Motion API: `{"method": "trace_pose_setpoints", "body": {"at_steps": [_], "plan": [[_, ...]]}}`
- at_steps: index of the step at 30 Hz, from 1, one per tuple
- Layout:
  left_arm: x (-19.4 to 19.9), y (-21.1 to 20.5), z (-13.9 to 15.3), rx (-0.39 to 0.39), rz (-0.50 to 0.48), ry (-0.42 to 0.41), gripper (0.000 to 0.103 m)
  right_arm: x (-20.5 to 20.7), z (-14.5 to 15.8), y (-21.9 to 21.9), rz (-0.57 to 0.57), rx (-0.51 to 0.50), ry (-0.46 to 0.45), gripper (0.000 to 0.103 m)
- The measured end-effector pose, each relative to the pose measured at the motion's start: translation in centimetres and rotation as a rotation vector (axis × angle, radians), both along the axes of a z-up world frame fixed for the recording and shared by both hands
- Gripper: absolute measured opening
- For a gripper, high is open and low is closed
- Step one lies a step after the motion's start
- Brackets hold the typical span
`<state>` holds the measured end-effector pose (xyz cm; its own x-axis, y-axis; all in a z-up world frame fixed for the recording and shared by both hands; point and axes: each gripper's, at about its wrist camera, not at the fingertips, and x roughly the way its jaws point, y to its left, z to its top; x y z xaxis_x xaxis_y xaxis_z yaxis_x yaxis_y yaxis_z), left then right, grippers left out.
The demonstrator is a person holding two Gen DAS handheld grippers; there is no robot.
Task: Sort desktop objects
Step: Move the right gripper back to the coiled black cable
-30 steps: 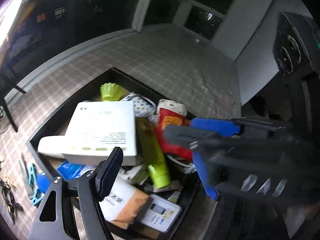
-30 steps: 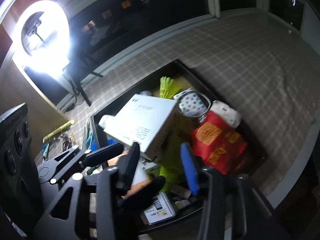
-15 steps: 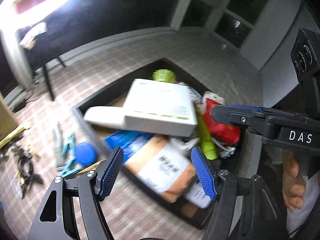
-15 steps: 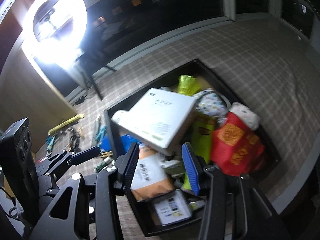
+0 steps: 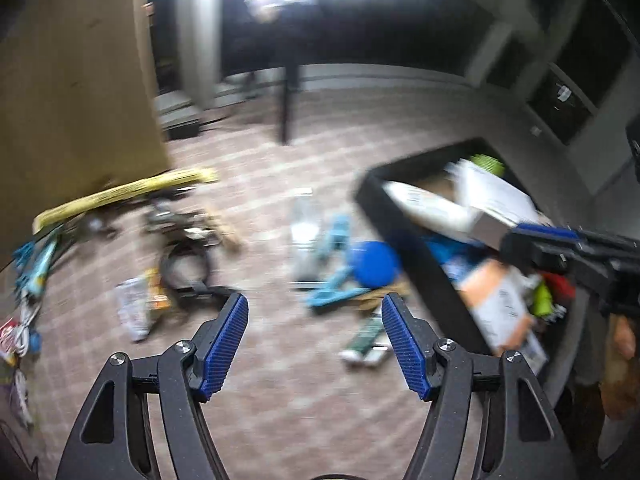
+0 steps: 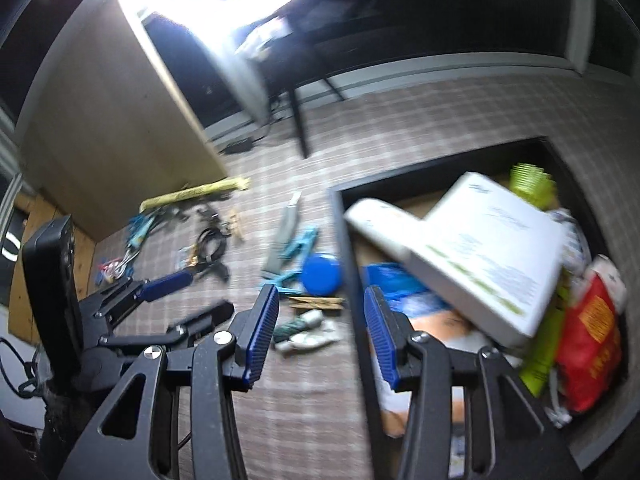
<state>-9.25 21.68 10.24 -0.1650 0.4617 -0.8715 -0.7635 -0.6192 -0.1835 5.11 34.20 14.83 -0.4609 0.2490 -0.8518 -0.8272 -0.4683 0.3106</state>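
My left gripper [image 5: 314, 308] is open and empty above the checked cloth. Ahead of it lie a blue round lid [image 5: 374, 264], light blue clips [image 5: 334, 298] and a green-and-white packet [image 5: 364, 340]. My right gripper [image 6: 320, 296] is also open and empty, over the left wall of the black tray [image 6: 352, 280]. The tray holds a white box [image 6: 488, 248], a red bag [image 6: 588, 332] and a green tube [image 6: 540, 352]. In the right wrist view the left gripper [image 6: 200, 292] shows at the left, near a black cable coil [image 6: 210, 242]. Both pictures are blurred.
A long yellow item [image 5: 124, 194], a grey cutter [image 6: 282, 236], a wooden clothespin [image 6: 316, 302] and a small packet [image 5: 134, 312] lie on the cloth. A brown panel [image 5: 72, 80] stands at the left. A ring light glares at the top. A person's hand [image 5: 622, 368] shows at the right.
Both grippers have swung left, away from the tray's contents toward the loose items on the cloth. Both stay open and empty.
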Motion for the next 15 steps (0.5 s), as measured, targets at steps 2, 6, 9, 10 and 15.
{"method": "trace_pose_setpoints", "body": {"at_steps": [2, 6, 9, 10, 15], "plan": [[-2.0, -1.2, -0.6, -0.008, 0.04, -0.013, 0.066, -2.4, -0.7, 0.3, 0.041, -0.016, 0.006, 0.039], [-6.0, -3.1, -1.9, -0.022, 0.112, -0.046, 0.059, -6.9, -2.4, 1.0, 0.087, -0.054, -0.004, 0.028], [-8.6, -4.1, -3.1, -0.036, 0.152, -0.057, 0.05, -10.0, -4.1, 1.9, 0.115, -0.1, -0.007, 0.026], [-9.3, -4.1, -3.5, -0.043, 0.159, -0.07, 0.046, -11.1, -4.8, 2.2, 0.125, -0.122, -0.007, 0.024], [-12.2, -4.0, -5.4, -0.052, 0.177, -0.14, 0.04, -15.0, -8.2, 3.5, 0.127, -0.245, 0.009, 0.018]]}}
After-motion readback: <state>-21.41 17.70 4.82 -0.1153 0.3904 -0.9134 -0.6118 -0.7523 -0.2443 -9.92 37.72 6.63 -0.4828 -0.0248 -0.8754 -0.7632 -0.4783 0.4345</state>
